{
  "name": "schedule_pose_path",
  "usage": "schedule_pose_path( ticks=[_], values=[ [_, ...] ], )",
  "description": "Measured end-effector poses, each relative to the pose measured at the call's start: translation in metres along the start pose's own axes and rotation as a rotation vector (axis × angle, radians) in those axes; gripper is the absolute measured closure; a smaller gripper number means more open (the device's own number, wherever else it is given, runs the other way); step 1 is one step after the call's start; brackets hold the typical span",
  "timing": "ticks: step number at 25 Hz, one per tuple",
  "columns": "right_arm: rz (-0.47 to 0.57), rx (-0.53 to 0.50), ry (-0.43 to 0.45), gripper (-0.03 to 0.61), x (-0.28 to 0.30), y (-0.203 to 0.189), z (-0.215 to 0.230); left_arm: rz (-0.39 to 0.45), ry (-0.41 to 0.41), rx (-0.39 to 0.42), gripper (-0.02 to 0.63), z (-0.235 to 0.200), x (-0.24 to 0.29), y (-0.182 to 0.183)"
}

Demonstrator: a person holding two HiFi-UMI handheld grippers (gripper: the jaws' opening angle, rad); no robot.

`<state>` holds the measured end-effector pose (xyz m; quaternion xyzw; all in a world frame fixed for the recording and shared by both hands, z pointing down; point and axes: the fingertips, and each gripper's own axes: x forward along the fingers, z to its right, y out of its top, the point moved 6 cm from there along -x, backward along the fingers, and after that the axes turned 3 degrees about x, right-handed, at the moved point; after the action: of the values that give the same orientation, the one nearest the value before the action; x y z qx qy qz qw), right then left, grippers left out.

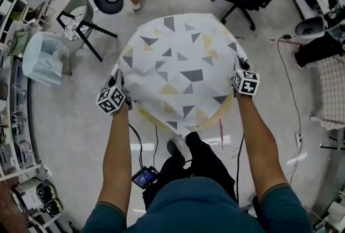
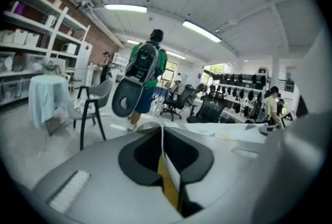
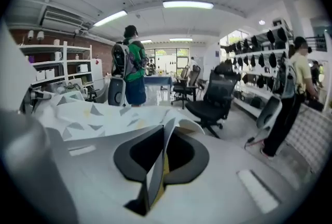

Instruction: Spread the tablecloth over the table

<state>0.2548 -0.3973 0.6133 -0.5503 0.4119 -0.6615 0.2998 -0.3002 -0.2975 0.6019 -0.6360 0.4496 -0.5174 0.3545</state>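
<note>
Two tools are in my hands, each clamped on the rim of the tablecloth (image 1: 178, 64). On my left, my left tool (image 1: 117, 83) has its jaws closed on a thin fold of cloth at the left edge; its own view shows the sheet pinched upright between the jaws (image 2: 166, 176), the rest spreading away to the right (image 2: 244, 132). The white cloth with grey and yellow triangles lies over the round table (image 1: 144, 115), whose pale rim shows under the near edge. On my right, my right tool (image 1: 240, 67) grips the right edge the same way, its jaws shut on the fold (image 3: 155, 176), with the cloth stretching off to the left (image 3: 98, 114)
</note>
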Motion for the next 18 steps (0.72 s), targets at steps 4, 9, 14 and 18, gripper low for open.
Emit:
schedule_pose_path(
  ticks=[4,9,14,18],
  values=[
    [0.203,-0.063,0.011,0.568,0.019,0.146,-0.012,0.173,-0.078,0.125,0.612,0.032,0.025,0.129],
    [0.47,-0.096,-0.007,0.568,-0.025,0.293,-0.019,0.46,-0.12,0.147,0.612,0.046,-0.008,0.264],
    [0.501,0.016,-0.036,0.568,-0.05,0.277,-0.013,0.477,-0.077,-0.01,0.611,0.009,-0.021,0.253],
    [0.26,0.149,-0.047,0.566,-0.041,0.13,-0.003,0.223,-0.059,-0.12,0.611,-0.023,-0.017,0.121]
  ],
)
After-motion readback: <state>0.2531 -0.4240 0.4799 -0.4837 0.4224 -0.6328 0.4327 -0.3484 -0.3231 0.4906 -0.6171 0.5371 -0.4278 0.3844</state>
